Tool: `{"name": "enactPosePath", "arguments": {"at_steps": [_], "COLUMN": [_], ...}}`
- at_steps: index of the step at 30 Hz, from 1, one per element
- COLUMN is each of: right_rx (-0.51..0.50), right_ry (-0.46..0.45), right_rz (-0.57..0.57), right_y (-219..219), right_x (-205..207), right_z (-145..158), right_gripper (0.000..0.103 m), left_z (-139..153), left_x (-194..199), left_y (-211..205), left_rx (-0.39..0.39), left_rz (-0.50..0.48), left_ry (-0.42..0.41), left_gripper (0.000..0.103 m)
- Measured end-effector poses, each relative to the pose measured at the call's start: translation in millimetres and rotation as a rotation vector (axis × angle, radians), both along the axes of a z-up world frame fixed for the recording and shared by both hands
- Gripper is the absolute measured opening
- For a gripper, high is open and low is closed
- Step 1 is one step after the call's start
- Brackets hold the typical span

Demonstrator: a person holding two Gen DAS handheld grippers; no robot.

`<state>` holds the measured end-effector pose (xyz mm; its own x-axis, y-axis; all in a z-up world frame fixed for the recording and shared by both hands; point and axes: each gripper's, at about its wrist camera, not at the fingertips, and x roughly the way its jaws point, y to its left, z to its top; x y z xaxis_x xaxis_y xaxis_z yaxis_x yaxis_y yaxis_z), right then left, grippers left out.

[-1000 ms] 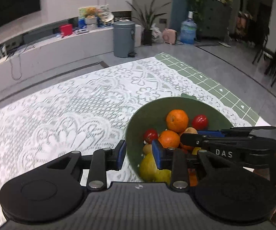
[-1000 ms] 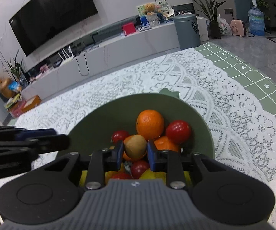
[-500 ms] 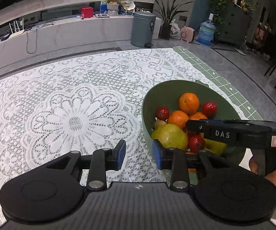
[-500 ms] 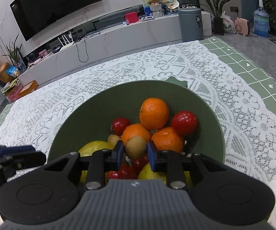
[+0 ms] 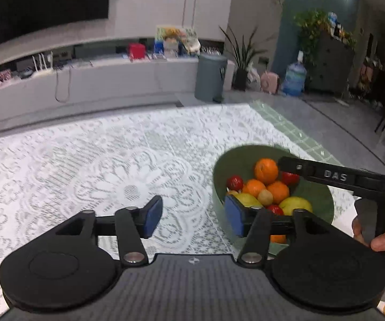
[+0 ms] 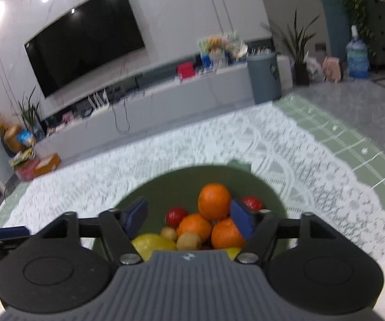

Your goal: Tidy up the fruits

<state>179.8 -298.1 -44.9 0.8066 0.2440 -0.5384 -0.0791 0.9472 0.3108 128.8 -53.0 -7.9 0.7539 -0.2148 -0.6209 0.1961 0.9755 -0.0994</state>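
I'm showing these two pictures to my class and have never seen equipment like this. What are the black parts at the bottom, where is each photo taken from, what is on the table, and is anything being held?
No robot is involved: a person holds a two-finger gripper tool in each hand, and each tool has a wide-angle camera looking forward along its fingers. One picture comes from the left gripper, the other from the right gripper. The black shapes are the tools' own bodies, and the blue pieces are finger pads.

A table with a white lace tablecloth carries a green bowl of fruit: oranges, small red fruits, yellow fruits and small brown fruits.

Both grippers are open and hold nothing. In the left view, the long black bar marked DAS is the right tool reaching over the bowl.
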Motion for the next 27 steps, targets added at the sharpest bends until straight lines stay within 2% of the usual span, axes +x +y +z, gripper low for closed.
{"name": "enactPosePath", "arguments": {"at_steps": [5,7,12,17,22,25,27], "right_rx": [-0.025,-0.03,-0.005,-0.06,-0.095,-0.139,-0.182], "right_ry": [-0.127,-0.153,-0.151,-0.183,-0.227,-0.298,-0.315], "right_rz": [-0.054,-0.067,-0.073,0.01,0.023,-0.053,-0.054], "right_y": [-1,0,9,44,77,91,99], "right_x": [-27,-38,-61,-99,-140,-171,-185], "right_z": [21,29,47,66,79,81,81], "right_gripper": [0.092,0.099,0.099,0.099,0.099,0.099,0.099], "left_z": [17,24,38,51,51,43,37], "left_x": [-20,-30,-59,-86,-102,-107,-109], "left_y": [13,19,32,37,43,43,44], "left_rx": [0.014,0.029,0.075,0.125,0.102,0.108,0.115], "left_rz": [0.046,0.07,0.134,0.142,0.145,0.144,0.152], "left_ry": [-0.077,-0.119,-0.244,-0.332,-0.338,-0.326,-0.306], "left_gripper": [0.088,0.089,0.09,0.094,0.099,0.099,0.099]}}
